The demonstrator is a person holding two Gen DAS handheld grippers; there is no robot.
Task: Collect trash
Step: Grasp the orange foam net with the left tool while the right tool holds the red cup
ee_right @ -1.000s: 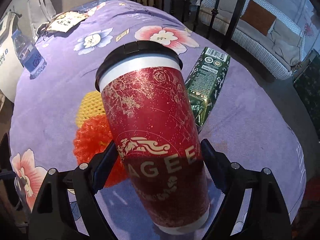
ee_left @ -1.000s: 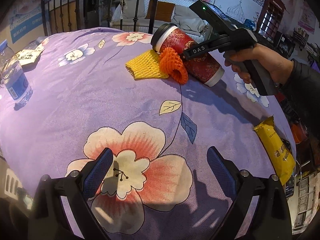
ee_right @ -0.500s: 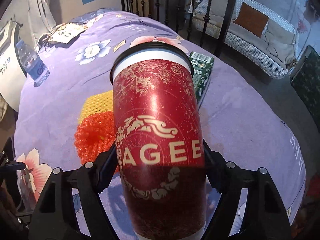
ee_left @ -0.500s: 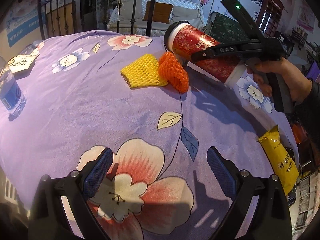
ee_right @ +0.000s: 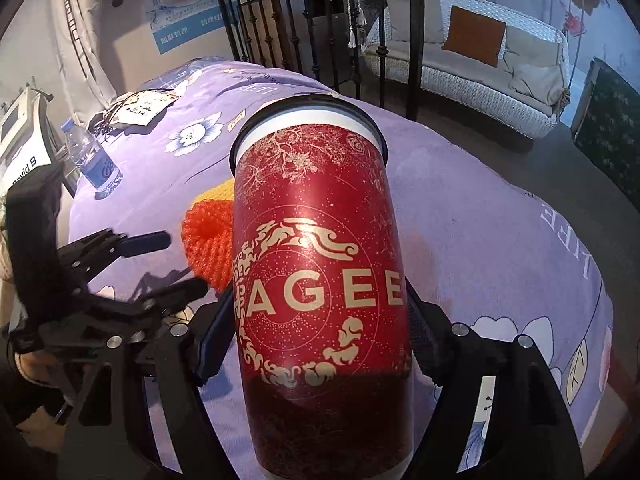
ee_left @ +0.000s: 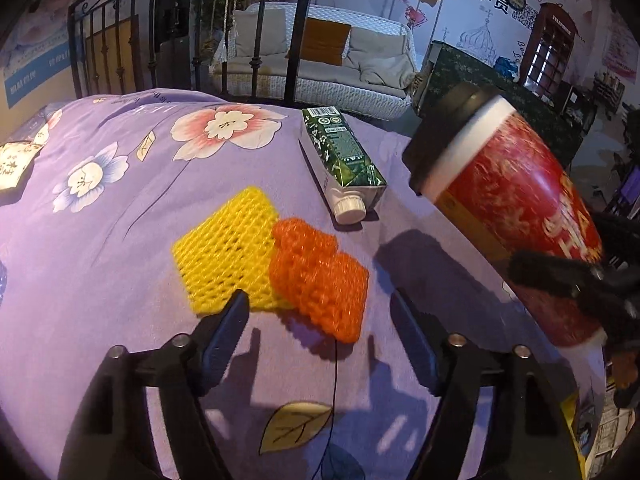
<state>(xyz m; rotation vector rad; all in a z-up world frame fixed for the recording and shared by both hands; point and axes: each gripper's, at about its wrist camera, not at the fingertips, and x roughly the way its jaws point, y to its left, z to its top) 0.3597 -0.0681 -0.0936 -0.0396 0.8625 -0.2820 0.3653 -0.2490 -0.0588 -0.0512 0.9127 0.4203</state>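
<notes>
My right gripper (ee_right: pixel 320 320) is shut on a red paper cup (ee_right: pixel 316 240) with a black lid, held tilted above the purple floral cloth (ee_left: pixel 120 280). In the left wrist view the red cup (ee_left: pixel 516 216) hangs at the right, with a right-gripper finger (ee_left: pixel 552 272) across it. An orange foam net (ee_left: pixel 320 276) overlaps a yellow foam net (ee_left: pixel 228 248) on the cloth. My left gripper (ee_left: pixel 318 300) is just in front of them, its jaws closing with the orange net's near edge between the tips; the pads do not press on it. A green drink carton (ee_left: pixel 344 160) lies behind the nets.
A water bottle (ee_right: pixel 90 160) stands at the cloth's far left, near paper tags (ee_right: pixel 140 110) and a white device (ee_right: pixel 20 136). A black iron railing (ee_right: pixel 300 32) runs behind the table. A yellow packet's edge (ee_left: pixel 570 412) shows at the right rim.
My left gripper has moved forward up to the nets and its jaws have narrowed. The right gripper has lifted the red cup up and to the right, uncovering the green carton.
</notes>
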